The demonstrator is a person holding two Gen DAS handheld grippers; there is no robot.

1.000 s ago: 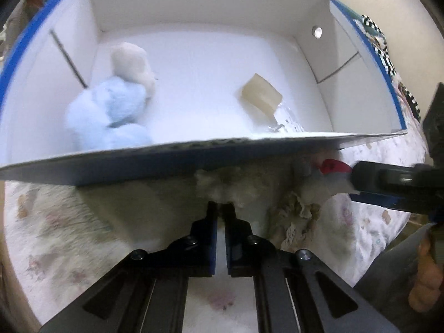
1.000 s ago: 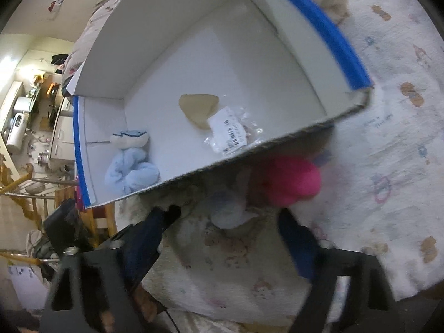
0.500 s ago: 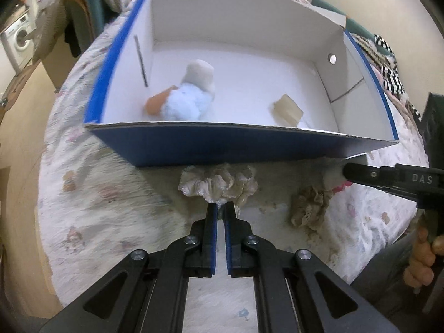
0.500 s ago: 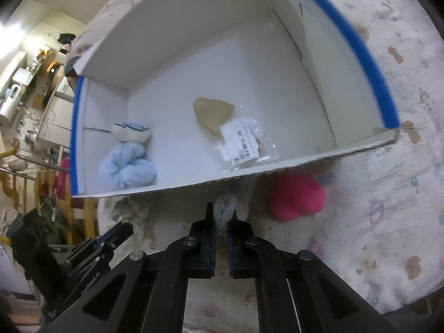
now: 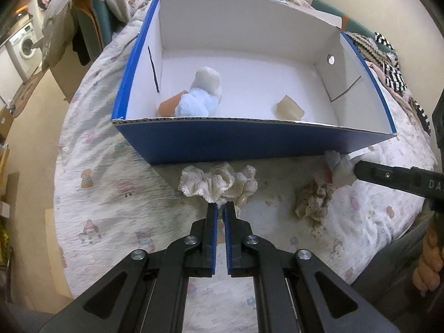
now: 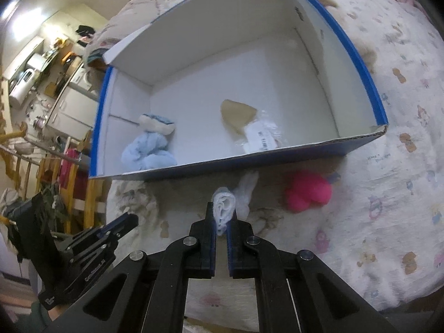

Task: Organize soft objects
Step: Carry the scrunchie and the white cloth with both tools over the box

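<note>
My left gripper (image 5: 219,208) is shut on a cream lace scrunchie (image 5: 216,184), lifted just in front of the blue box (image 5: 249,145). My right gripper (image 6: 221,216) is shut on a pale grey-white soft cloth piece (image 6: 224,205) near the box's front wall (image 6: 249,163); the same gripper (image 5: 358,169) enters the left wrist view from the right. Inside the box lie a light blue plush (image 5: 194,104) with a white piece (image 5: 208,82), an orange thing (image 5: 169,105) and a beige sponge (image 5: 290,108). A pink plush (image 6: 308,193) lies on the bedcover.
A second lace piece (image 5: 313,202) lies on the patterned bedcover (image 5: 111,194) right of the scrunchie. A clear labelled packet (image 6: 260,138) sits by the sponge in the box. Draped clothes and a washing machine (image 5: 25,47) stand beyond the bed's left edge. A hand (image 5: 427,263) holds the right gripper.
My right gripper went from open to shut on the grey-white cloth piece and rose with it. My left gripper drew back and up with the scrunchie, so the box looks farther away.
</note>
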